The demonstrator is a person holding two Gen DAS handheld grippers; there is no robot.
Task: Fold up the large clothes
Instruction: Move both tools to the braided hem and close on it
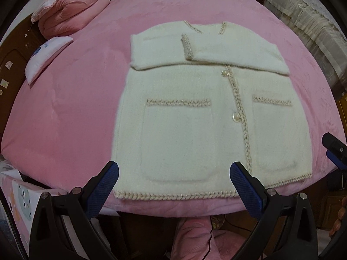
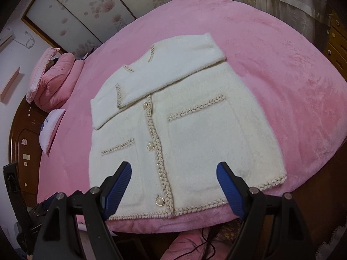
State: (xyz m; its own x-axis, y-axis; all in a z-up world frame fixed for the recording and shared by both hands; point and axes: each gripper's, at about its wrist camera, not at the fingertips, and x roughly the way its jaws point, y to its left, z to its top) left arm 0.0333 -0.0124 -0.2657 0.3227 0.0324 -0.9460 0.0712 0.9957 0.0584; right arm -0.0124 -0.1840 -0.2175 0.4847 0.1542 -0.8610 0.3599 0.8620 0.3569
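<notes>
Left wrist view: both grippers' fingers (image 1: 108, 182) spread wide, seemingly above cardigan (image 1: 195, 130).

left gripper (image 1: 173, 186) | black arms, blue pads (ribbed) | silver screws

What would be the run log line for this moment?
cardigan: sleeves folded, flat on bed | left gripper: open | right gripper: open

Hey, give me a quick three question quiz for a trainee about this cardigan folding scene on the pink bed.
1. True or false: both sleeves already lie folded across the cardigan chest.
2. The left gripper is: A open, B shut on the hem.
3. Which cardigan edge is nearest the right gripper?
Key: 1 true. 2 A. 3 the braided hem.
</notes>
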